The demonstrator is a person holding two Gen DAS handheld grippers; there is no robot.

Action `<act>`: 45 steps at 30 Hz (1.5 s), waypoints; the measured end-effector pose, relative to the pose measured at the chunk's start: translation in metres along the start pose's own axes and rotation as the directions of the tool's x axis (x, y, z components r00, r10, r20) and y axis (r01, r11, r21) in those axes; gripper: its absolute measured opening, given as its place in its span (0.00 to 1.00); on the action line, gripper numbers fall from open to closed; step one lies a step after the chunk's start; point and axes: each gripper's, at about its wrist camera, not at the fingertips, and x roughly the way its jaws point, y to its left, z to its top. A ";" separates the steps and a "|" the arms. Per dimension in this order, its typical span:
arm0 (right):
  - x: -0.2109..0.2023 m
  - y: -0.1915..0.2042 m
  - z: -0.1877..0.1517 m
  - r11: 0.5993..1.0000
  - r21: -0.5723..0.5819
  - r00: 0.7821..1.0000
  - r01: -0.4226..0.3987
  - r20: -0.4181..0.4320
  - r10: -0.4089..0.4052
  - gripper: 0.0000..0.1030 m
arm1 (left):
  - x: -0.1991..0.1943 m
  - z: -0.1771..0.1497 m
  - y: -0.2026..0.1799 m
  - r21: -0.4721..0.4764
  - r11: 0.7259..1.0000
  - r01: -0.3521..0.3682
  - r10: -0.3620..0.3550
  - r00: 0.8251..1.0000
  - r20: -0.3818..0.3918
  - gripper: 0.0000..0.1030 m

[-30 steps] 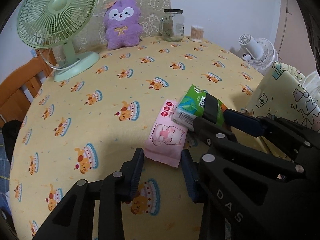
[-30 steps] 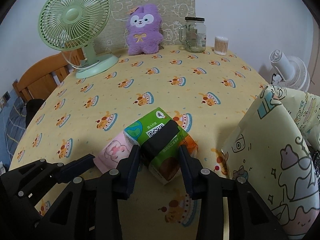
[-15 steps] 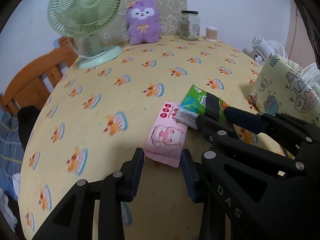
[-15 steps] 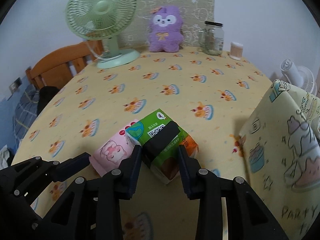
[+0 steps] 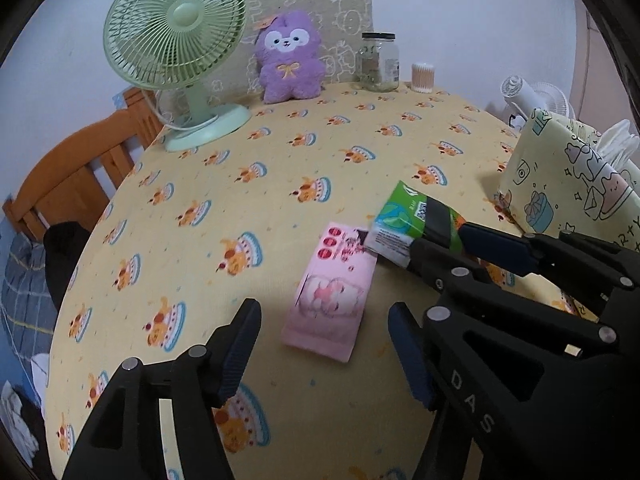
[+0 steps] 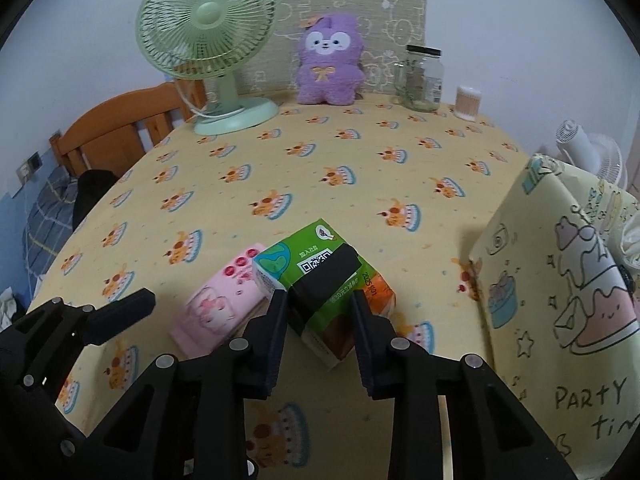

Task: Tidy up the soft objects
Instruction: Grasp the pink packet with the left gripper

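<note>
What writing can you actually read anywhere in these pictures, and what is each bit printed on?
"DAS": on the right gripper, seen from the left wrist.
"PARTY": on the yellow cartoon bag.
"2025": on the green tissue pack; its QR code and other print are too small.
Pink tissue pack: print blurred.
Glass jar label: unreadable.

A pink tissue pack (image 5: 329, 297) and green pack (image 6: 320, 280) lie on yellow cake-patterned cloth (image 5: 280, 168).

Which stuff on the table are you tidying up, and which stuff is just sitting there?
Being tidied:
- green tissue pack, gripped by the right gripper
- pink tissue pack, ahead of the open left gripper
- yellow party bag

Just sitting there:
- green fan
- purple plush
- glass jar
- cotton swab tub
</note>
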 end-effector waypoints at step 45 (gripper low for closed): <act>-0.024 -0.011 -0.006 0.999 0.013 0.999 0.036 0.035 -0.037 0.74 | -0.009 -0.005 -0.009 -0.065 0.998 0.015 -0.013 0.999 0.030 0.38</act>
